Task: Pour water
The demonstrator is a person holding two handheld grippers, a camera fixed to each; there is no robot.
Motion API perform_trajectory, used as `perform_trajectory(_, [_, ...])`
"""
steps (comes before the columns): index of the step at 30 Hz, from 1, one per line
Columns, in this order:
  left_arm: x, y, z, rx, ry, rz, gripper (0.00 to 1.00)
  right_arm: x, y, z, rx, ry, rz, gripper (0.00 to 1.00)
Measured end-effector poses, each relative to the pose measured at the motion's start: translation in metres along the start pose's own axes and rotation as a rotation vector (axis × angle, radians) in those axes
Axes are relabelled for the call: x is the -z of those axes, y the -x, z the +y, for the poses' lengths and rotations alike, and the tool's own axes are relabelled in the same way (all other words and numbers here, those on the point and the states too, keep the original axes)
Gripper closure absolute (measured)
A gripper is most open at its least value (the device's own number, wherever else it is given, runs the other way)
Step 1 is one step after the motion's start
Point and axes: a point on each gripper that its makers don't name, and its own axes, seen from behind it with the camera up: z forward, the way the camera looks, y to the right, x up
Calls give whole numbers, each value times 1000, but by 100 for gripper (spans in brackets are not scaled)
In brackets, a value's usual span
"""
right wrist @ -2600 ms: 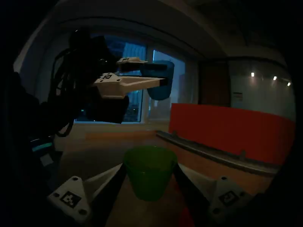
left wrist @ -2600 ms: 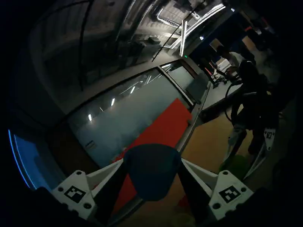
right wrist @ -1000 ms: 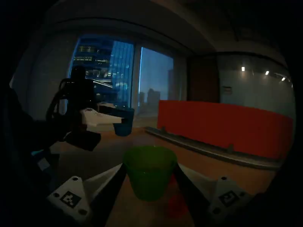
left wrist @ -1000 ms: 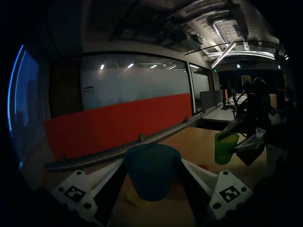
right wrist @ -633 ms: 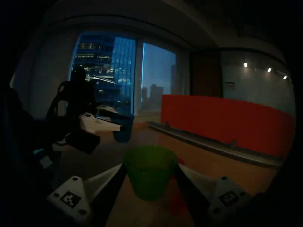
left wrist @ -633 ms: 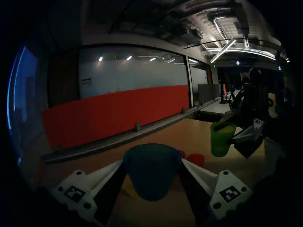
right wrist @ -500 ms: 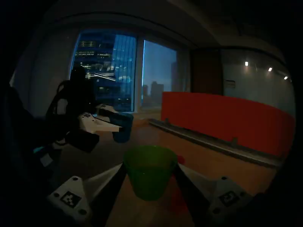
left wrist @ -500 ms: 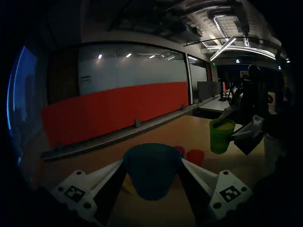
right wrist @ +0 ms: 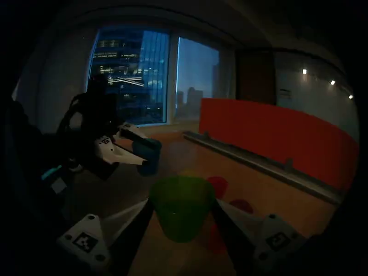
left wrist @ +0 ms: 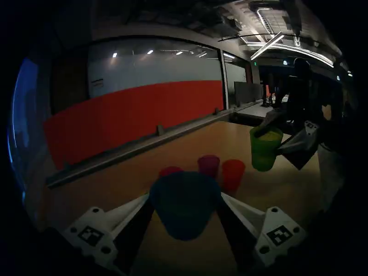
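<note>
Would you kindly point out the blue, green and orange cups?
blue cup (left wrist: 185, 214): left gripper view, middle of its side wall.
green cup (right wrist: 182, 216): right gripper view, middle of its side wall.
orange cup (left wrist: 232, 175): left gripper view, its side wall.

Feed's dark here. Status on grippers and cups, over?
Left gripper shut on blue cup. Right gripper shut on green cup. Red cup, purple cup on table ahead; nothing blocking.

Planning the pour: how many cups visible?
5: blue cup in left hand-held gripper, green cup in right hand-held gripper; red cup, purple cup, orange cup on table. Others possibly hidden.
</note>
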Motion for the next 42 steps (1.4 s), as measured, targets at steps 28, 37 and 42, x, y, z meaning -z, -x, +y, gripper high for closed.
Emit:
perform_trajectory(28, [-24, 74, 20, -109, 95, -213, 12, -24, 55, -13, 8, -93, -177, 0])
perform_trajectory(37, [-35, 93, 20, -133, 120, -280, 12, -33, 76, -18, 20, -114, -229, 0])
perform_trajectory(42, [-41, 101, 21, -126, 137, -301, 12, -39, 85, -18, 19, -119, -246, 0])
